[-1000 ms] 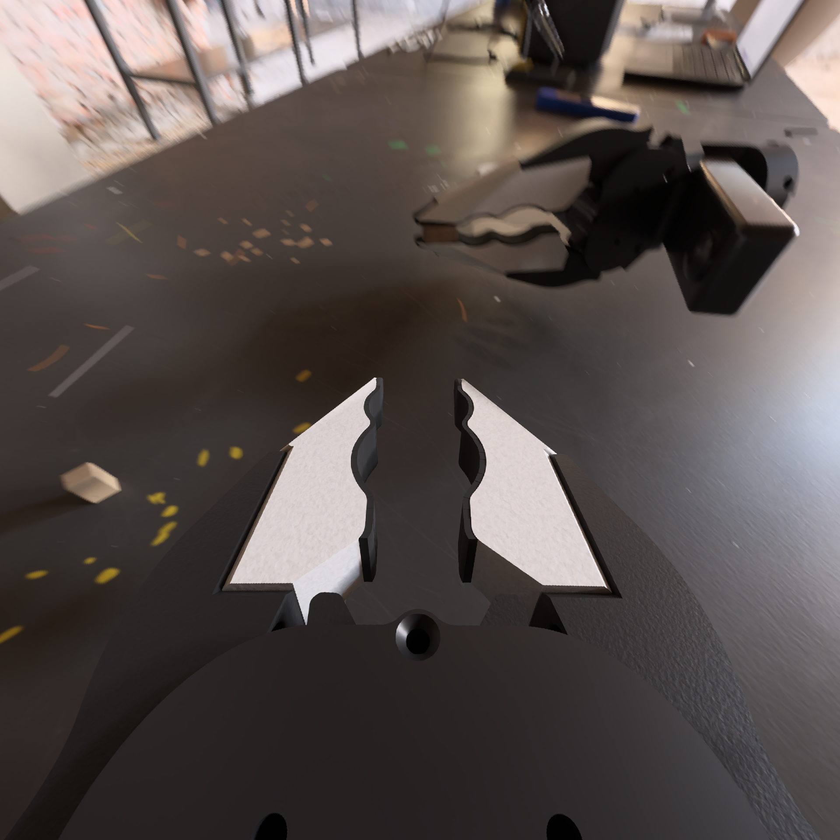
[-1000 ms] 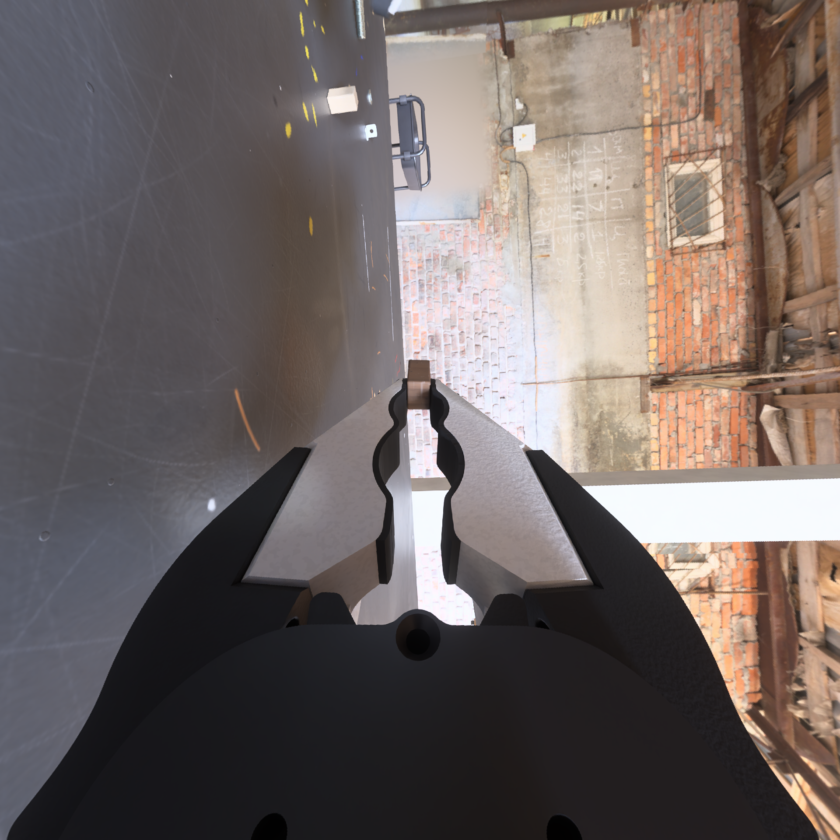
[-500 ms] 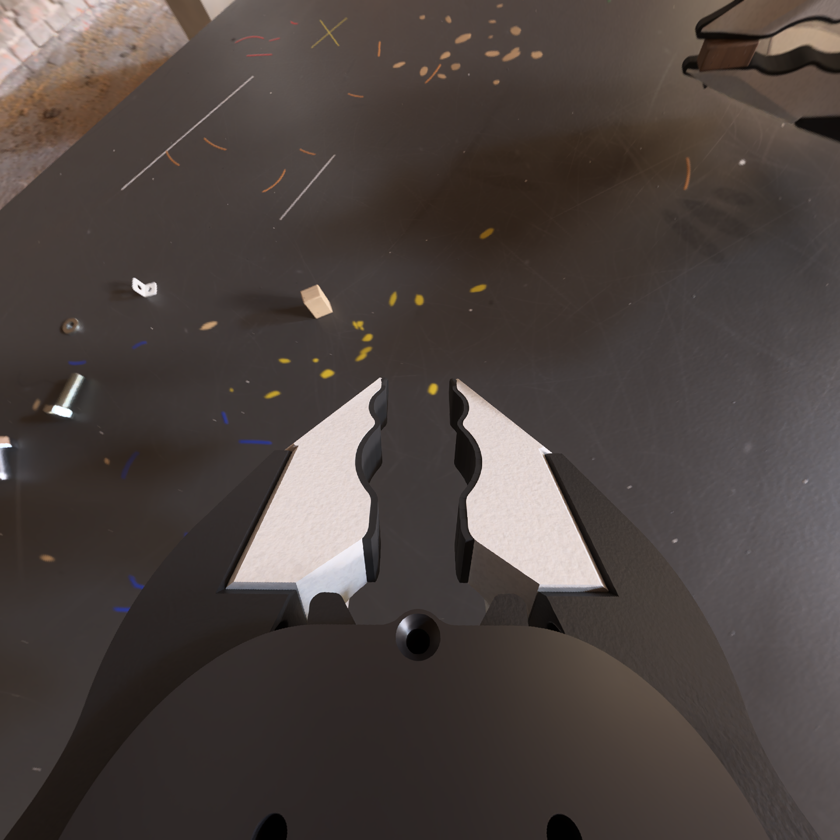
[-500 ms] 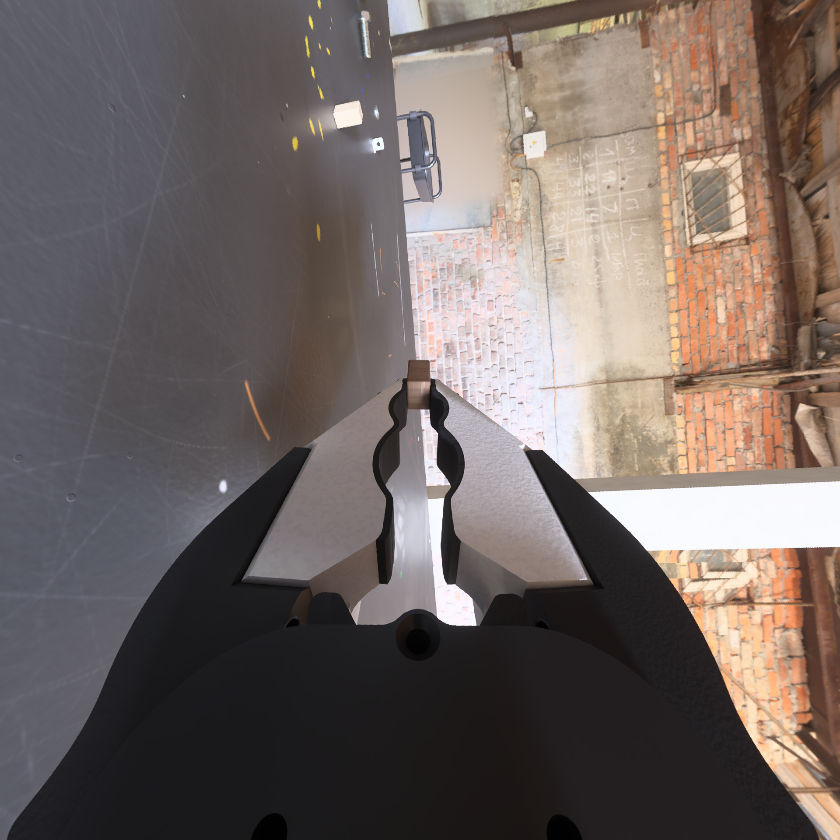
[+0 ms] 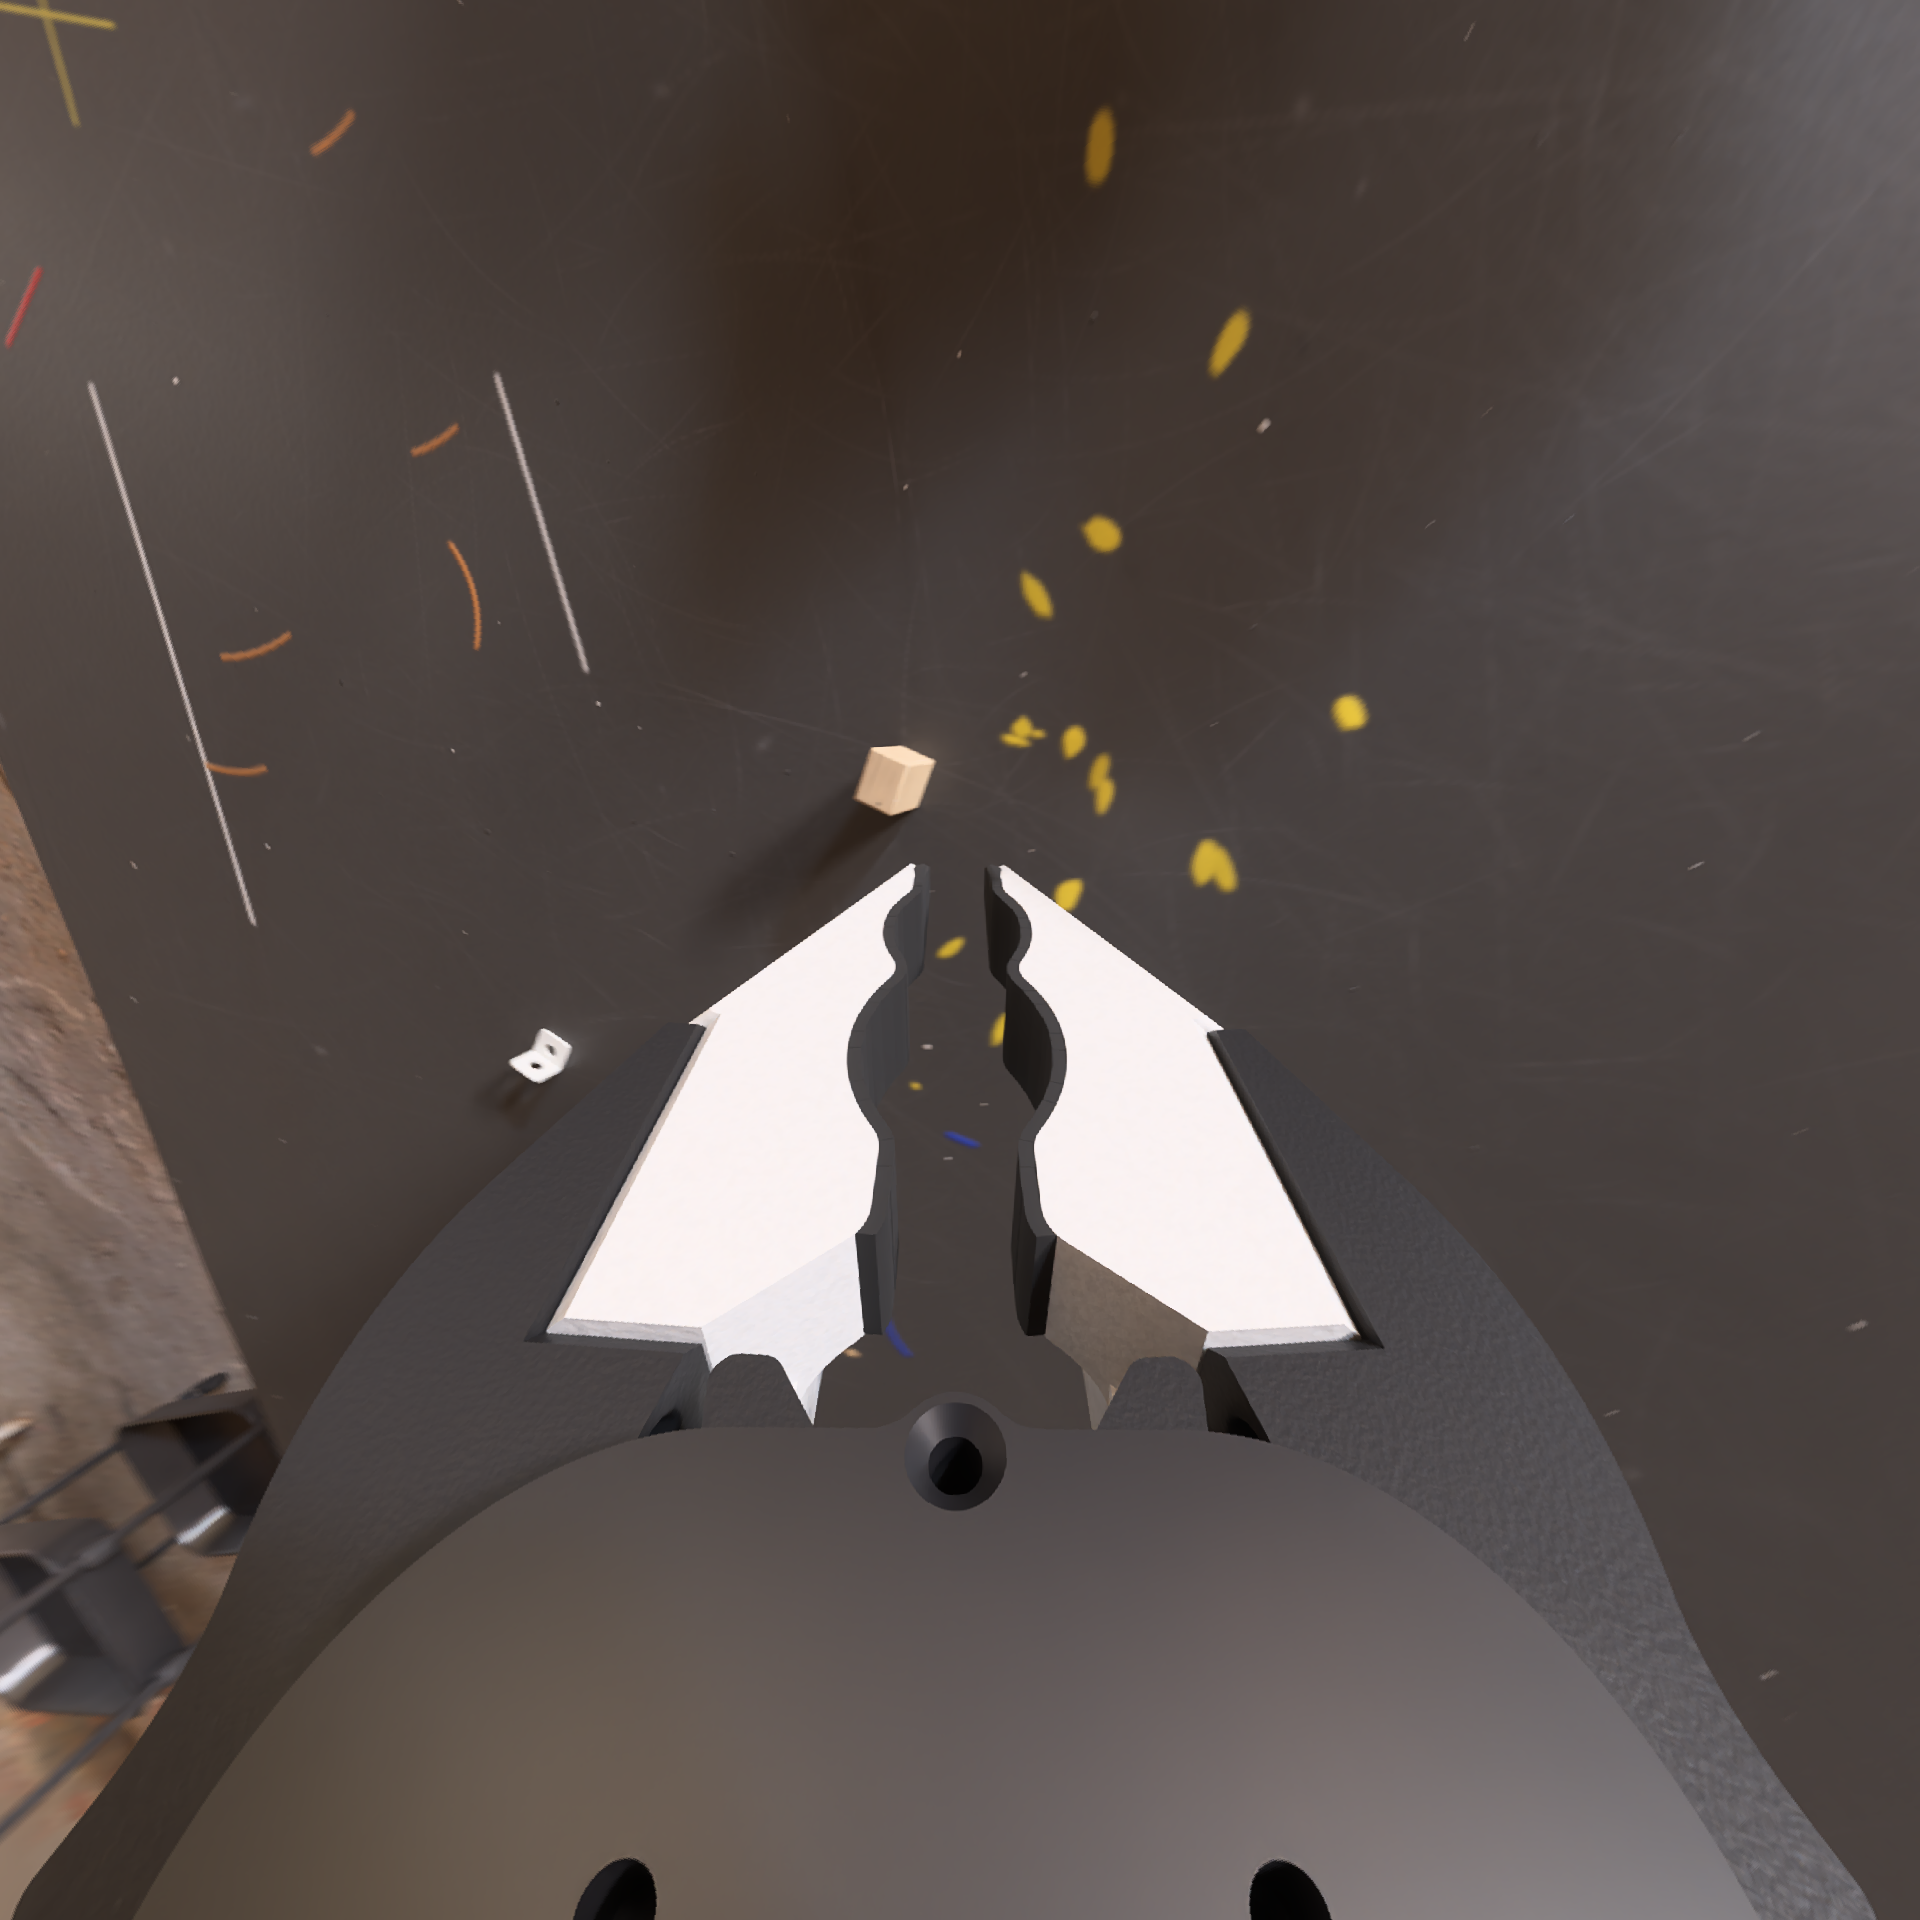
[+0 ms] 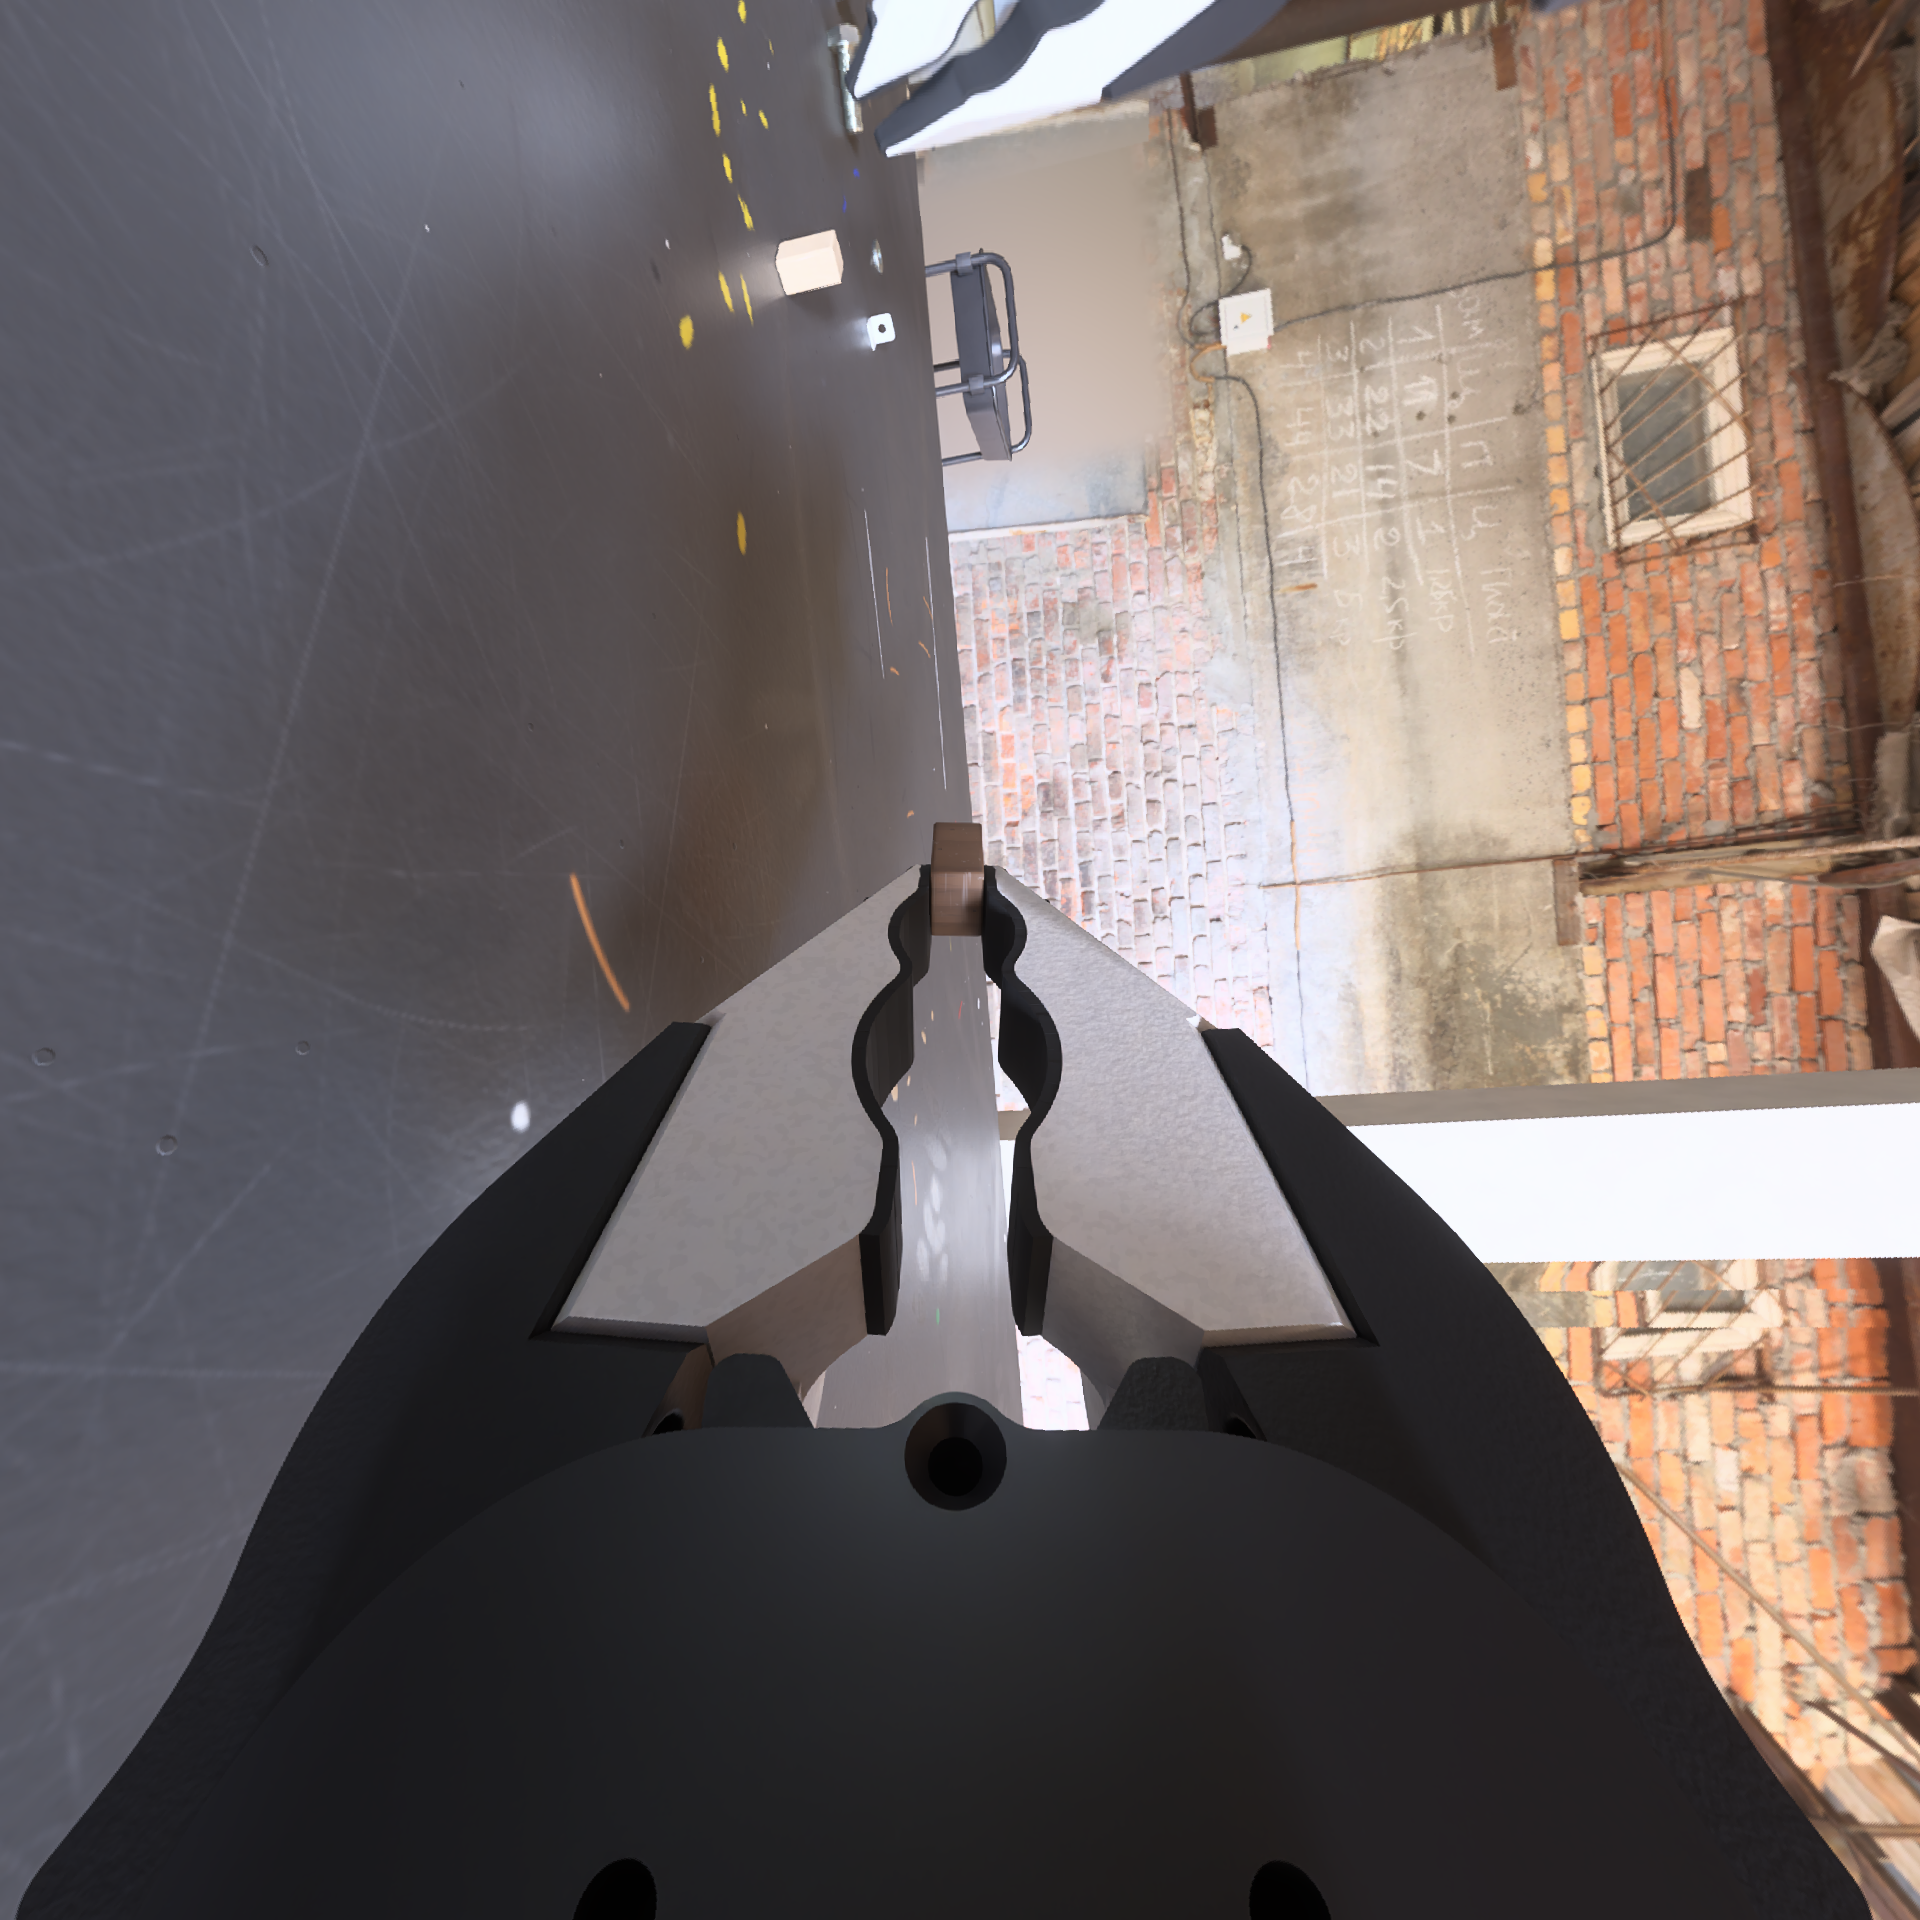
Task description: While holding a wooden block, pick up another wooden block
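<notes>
A small pale wooden block (image 5: 894,779) lies on the dark table (image 5: 1455,520), just ahead and slightly left of my left gripper (image 5: 952,881), which is open and empty above the table. The same block shows far off in the right wrist view (image 6: 808,262). My right gripper (image 6: 956,881) is shut on a darker wooden block (image 6: 956,878) held at its fingertips, above the table near its edge. The left gripper's white fingers (image 6: 997,62) show at the top of the right wrist view, above the loose block.
A small white metal bracket (image 5: 542,1058) lies left of my left gripper and also shows in the right wrist view (image 6: 880,330). Yellow flecks (image 5: 1210,862) and chalk lines (image 5: 540,520) mark the table. The table edge and floor (image 5: 83,1143) lie at left. A brick wall (image 6: 1714,831) stands beyond.
My left gripper has swung left and down toward the loose block, which is now just ahead of its tips. Its jaws have narrowed a little. The right gripper keeps its block and has barely moved.
</notes>
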Tool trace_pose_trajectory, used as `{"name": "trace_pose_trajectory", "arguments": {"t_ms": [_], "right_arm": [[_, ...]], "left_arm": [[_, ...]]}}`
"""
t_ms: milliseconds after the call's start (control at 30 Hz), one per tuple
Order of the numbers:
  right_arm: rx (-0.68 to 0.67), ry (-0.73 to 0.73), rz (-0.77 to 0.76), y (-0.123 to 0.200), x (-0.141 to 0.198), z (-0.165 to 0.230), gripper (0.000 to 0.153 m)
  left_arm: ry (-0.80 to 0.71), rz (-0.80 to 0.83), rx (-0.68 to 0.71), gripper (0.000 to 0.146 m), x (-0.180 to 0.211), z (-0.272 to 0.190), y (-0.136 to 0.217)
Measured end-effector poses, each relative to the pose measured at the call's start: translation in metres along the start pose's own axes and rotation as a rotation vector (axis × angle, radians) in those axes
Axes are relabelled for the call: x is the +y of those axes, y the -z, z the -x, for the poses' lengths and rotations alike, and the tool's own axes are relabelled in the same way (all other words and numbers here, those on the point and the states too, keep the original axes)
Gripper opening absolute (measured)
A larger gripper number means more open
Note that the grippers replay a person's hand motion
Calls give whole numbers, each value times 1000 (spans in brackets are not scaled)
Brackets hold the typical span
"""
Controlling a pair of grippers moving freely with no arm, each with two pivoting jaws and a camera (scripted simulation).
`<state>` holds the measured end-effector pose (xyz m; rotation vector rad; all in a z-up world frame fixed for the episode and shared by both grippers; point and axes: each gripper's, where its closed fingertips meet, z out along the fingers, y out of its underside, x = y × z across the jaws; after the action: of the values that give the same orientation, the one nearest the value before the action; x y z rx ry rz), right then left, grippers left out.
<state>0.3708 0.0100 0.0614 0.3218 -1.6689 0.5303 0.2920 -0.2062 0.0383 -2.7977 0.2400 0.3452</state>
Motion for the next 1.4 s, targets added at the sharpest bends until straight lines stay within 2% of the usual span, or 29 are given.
{"name": "trace_pose_trajectory", "arguments": {"t_ms": [100,200,367,467,533,667,733,933,1300,1400], "right_arm": [[-2,-7,-5,0,-1,0,8],[-4,-8,-11,0,-2,0,8],[-7,-15,-12,0,-2,0,8],[-10,-17,-13,0,-2,1,8],[-12,-18,-15,0,-2,1,8],[-18,-22,-21,0,-3,2,8],[-20,-22,-20,0,-3,2,8],[-30,-17,-13,-1,-3,4,8],[-55,-21,-6,-1,-1,8,8],[-59,-26,-5,-2,-1,8,8]], "left_arm": [[-77,58,39,4,1,10,-8],[-106,101,136,0,1,6,-11],[-55,127,235,0,6,-8,-1],[-62,124,230,0,10,-18,6],[-56,54,213,0,4,-22,9],[-47,9,34,0,1,-3,10],[-101,20,7,0,0,2,6],[-324,106,41,0,-1,10,-8],[-297,161,184,0,0,18,-26],[-306,196,206,10,2,19,-27]]}}
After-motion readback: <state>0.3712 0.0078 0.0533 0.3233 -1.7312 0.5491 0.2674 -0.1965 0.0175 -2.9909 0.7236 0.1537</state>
